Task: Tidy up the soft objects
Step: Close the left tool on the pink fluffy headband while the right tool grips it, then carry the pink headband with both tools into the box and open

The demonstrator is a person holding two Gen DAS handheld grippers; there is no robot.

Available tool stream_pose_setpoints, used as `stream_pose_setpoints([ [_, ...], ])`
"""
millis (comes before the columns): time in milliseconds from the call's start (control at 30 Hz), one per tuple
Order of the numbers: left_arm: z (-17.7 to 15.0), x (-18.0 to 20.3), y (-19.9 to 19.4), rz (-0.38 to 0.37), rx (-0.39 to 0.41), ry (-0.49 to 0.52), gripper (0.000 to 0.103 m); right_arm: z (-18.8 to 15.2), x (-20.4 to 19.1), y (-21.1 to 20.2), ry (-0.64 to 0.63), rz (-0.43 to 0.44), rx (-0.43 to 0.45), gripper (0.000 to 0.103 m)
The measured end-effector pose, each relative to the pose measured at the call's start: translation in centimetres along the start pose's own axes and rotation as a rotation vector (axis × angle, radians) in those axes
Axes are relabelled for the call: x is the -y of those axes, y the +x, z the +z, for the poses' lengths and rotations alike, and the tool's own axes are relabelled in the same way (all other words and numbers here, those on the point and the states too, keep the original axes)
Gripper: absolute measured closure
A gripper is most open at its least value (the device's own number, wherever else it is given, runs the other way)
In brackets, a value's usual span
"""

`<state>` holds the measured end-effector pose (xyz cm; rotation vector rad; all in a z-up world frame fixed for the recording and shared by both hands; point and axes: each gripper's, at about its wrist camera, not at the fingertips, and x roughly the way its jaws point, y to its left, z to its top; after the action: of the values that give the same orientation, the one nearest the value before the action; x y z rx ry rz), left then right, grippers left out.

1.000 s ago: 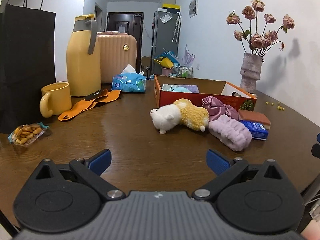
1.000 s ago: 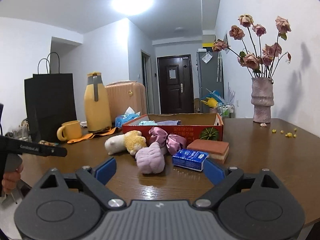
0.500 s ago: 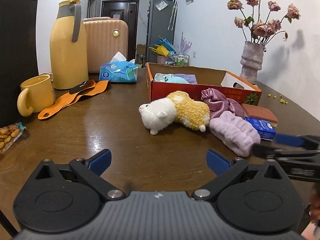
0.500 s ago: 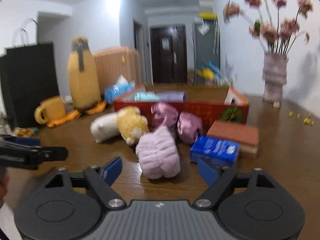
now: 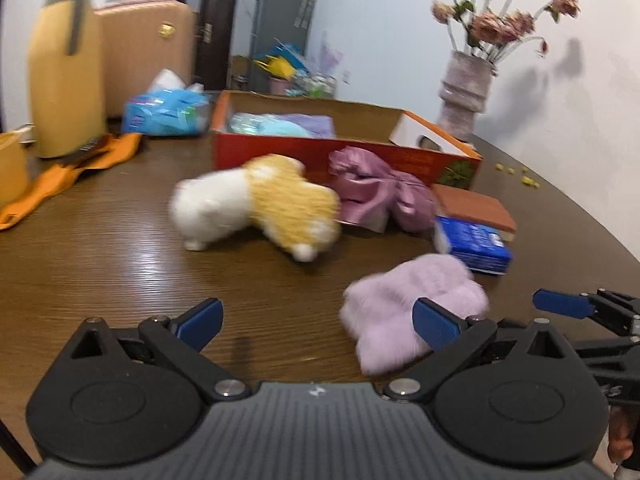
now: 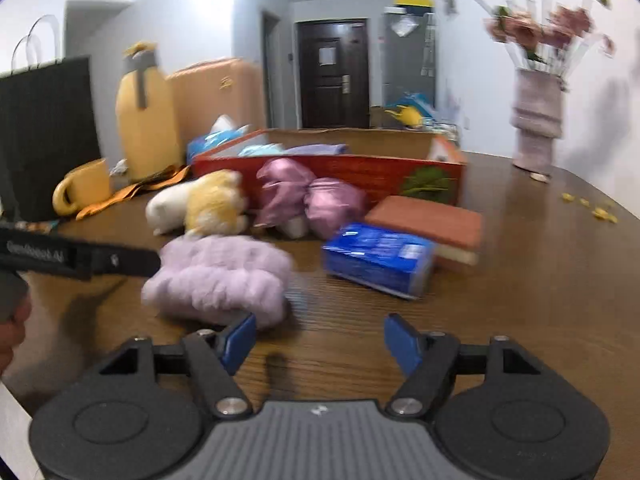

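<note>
Wooden table [image 5: 120, 264], left to right: black paper bag [image 6: 44, 132] at far left edge, yellow mug [image 6: 82, 190] in front of it, tall yellow thermos [image 5: 64, 76] behind the mug, orange strap [image 5: 60, 176] lying flat beside it, blue tissue pack [image 5: 164, 114] further back. Left gripper [image 5: 316, 318] low over bare tabletop, fingers spread wide, nothing between them; its right fingertip overlaps the lilac fluffy headband [image 5: 412, 308] in its own view, contact can't be confirmed. White-and-yellow plush toy [image 5: 256, 206] lies on its side mid-table, just in front of the red cardboard box [image 5: 348, 156]. Box already has light blue and purple cloth inside. Pink satin scrunchie [image 5: 376, 196] rests against the box front, touching the plush. Headband sits nearest both grippers, apart from the plush. Right gripper [image 6: 320, 338] jaws opening, nothing between them, headband just beyond its left fingertip. Blue packet [image 6: 378, 258] right of the headband, touching the red-brown sponge block [image 6: 428, 222]. Vase of dried roses [image 6: 536, 120] at far right. Frames motion-blurred.
</note>
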<state>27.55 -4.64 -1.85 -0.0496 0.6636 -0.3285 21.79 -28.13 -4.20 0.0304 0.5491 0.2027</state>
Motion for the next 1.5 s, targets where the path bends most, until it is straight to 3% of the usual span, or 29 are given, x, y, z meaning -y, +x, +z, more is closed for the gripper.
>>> stream_pose_setpoints([
  [67,0.2,0.8,0.9,-0.037,-0.031,-0.006,0.003,0.1,1.3,-1.1,0.088,0.059,0.032,0.032],
  [167,0.3,1.0,1.5,-0.054,-0.053,-0.036,0.021,0.6,2.1,-1.5,0.186,0.181,0.073,0.032],
  [200,0.3,0.7,1.6,-0.055,-0.058,-0.054,0.032,0.9,2.2,-1.1,0.202,0.203,0.076,0.034],
  [233,0.3,0.4,1.6,-0.057,-0.062,-0.075,0.04,1.2,2.1,-0.6,0.214,0.216,0.071,0.035],
  [300,0.4,-0.6,1.5,-0.074,-0.074,-0.14,0.041,2.0,2.0,1.4,0.236,0.222,0.035,0.046],
  [367,0.5,-1.3,1.5,-0.094,-0.094,-0.195,0.044,2.6,1.6,3.4,0.257,0.221,0.0,0.05],
  [433,0.5,-1.6,1.4,-0.104,-0.101,-0.221,0.056,3.3,1.3,5.3,0.264,0.219,-0.043,0.056],
  [633,0.7,-1.6,2.0,-0.119,-0.098,-0.243,0.059,2.6,0.2,6.3,0.259,0.218,-0.072,0.067],
  [700,0.7,-1.3,2.3,-0.121,-0.099,-0.231,0.065,2.2,0.3,6.1,0.277,0.234,-0.069,0.075],
  [1067,0.9,-0.1,0.9,-0.126,-0.078,-0.165,0.085,2.2,-0.4,4.2,0.257,0.227,-0.039,0.082],
  [1200,4.6,0.2,0.1,-0.19,-0.016,-0.137,0.085,4.7,0.4,2.6,0.231,0.234,0.049,0.082],
  [1333,11.7,0.5,1.3,-0.233,0.044,-0.065,0.085,11.0,2.8,3.3,0.212,0.243,0.112,0.082],
  [1433,17.4,-0.4,5.1,-0.239,0.009,-0.067,0.085,16.5,4.1,6.1,0.178,0.23,0.117,0.082],
  [1500,20.6,-1.3,8.6,-0.204,-0.046,-0.082,0.085,20.0,4.4,9.5,0.158,0.216,0.069,0.082],
])
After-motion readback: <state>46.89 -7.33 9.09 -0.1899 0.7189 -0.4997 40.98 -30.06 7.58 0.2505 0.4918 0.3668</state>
